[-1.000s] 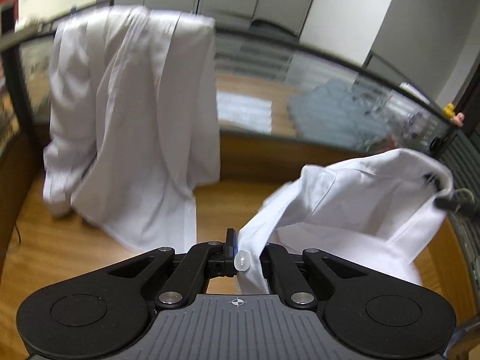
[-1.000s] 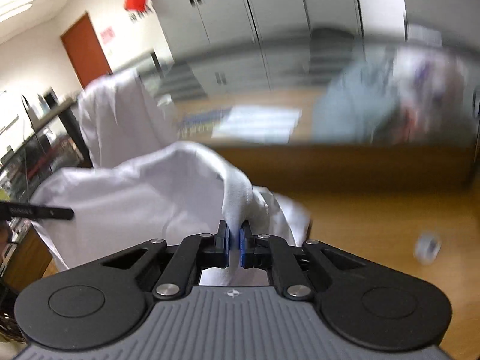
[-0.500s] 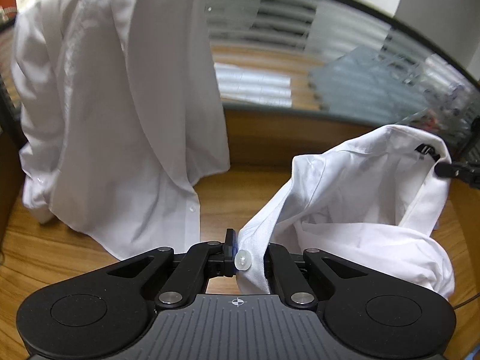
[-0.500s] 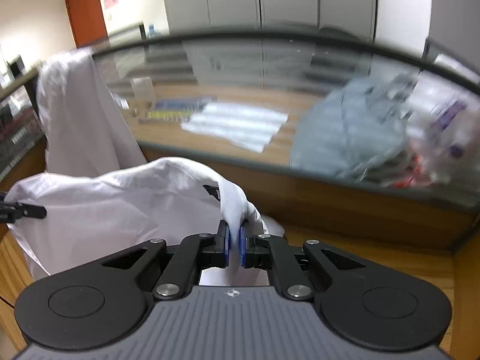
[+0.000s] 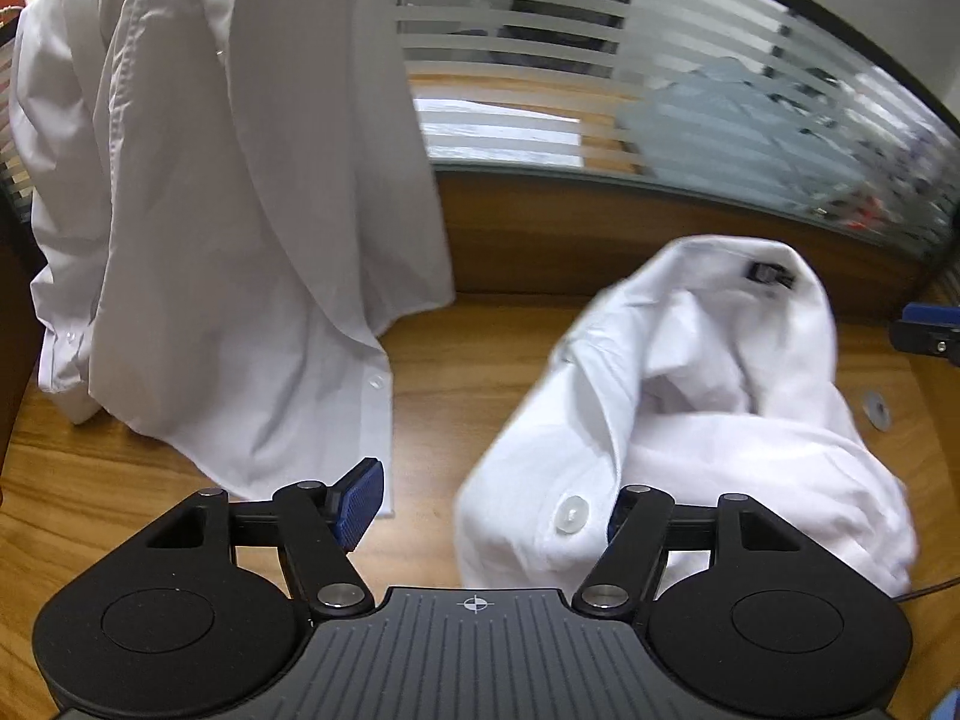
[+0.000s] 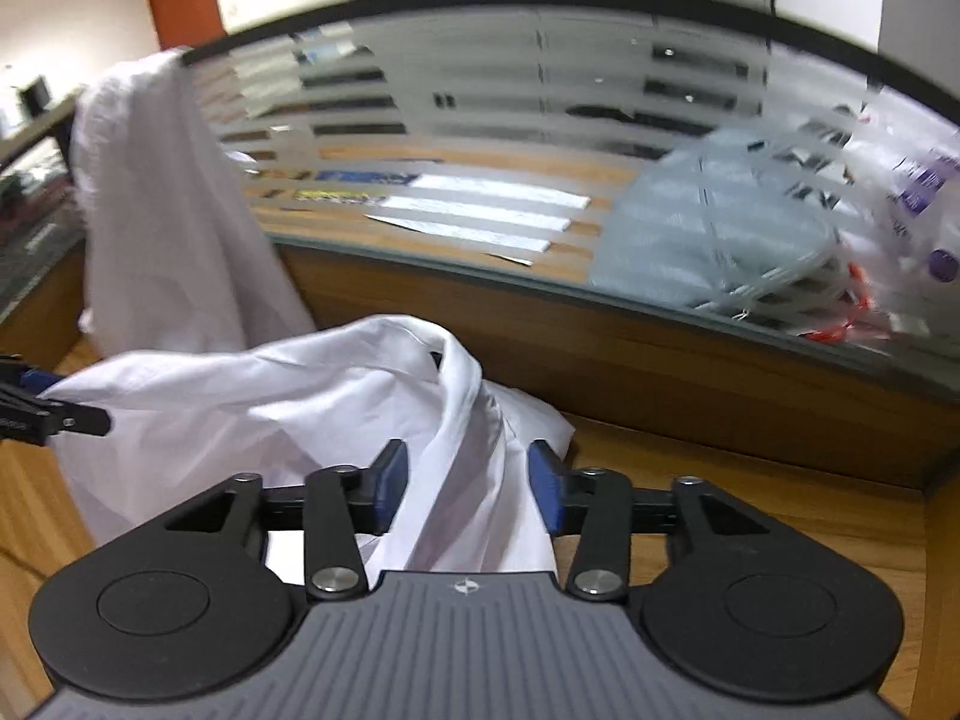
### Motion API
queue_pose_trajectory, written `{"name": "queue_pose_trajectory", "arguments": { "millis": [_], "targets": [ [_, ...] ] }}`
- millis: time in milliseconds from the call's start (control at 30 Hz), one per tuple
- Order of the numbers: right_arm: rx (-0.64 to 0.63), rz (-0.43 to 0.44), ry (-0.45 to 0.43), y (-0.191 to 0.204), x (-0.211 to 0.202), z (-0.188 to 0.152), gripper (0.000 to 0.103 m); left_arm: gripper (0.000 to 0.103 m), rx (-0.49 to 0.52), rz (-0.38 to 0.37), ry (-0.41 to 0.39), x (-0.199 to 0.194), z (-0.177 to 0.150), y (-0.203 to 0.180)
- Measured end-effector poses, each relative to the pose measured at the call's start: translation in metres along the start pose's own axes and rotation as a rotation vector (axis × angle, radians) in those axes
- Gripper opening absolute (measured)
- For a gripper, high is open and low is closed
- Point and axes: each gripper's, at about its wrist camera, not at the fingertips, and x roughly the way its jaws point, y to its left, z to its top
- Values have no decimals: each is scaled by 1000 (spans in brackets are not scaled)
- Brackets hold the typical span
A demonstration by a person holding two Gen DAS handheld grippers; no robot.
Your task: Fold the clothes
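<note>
While both grippers sit spread wide, gripping nothing, the shirt point(image 5: 708, 420) lies as a soft crumpled white heap on the wood-grain desk point(image 5: 456, 360). Left gripper point(image 5: 489, 495) has the button placket slack between its fingers; right gripper point(image 6: 465, 480) straddles a loose fold. Collar with its dark label points far, toward the striped glass partition point(image 5: 600, 60). Long axis: can't tell. A second shirt point(image 5: 228, 180), smooth cotton, hangs draped at far left.

White shirt point(image 5: 720, 420), wood-grain brown table point(image 5: 456, 372), blue fingers point(image 5: 360, 501), possibly grey-striped glass point(image 5: 600, 60)

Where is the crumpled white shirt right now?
The crumpled white shirt lies heaped on the wooden desk, right of the hanging shirt.
</note>
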Motion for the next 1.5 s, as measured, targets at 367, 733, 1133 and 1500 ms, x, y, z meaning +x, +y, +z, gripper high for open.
{"name": "queue_pose_trajectory", "arguments": {
  "millis": [367, 733, 1133, 1500],
  "targets": [
    [3, 104, 70, 10, -78, -74, 58, 83, 31, -79, 8, -47, -43, -47],
    [-12, 177, 187, 17, -62, -173, 81, 86, -15, -86, 54, -40, -79, -86],
    [-41, 393, 329, 31, -9, -211, 79, 92, -135, -162, 124, -22, -111, -115],
    [-93, 590, 265, 87, -40, -200, 4, 97, -237, -187, 209, -7, -133, -124]
  ]
}}
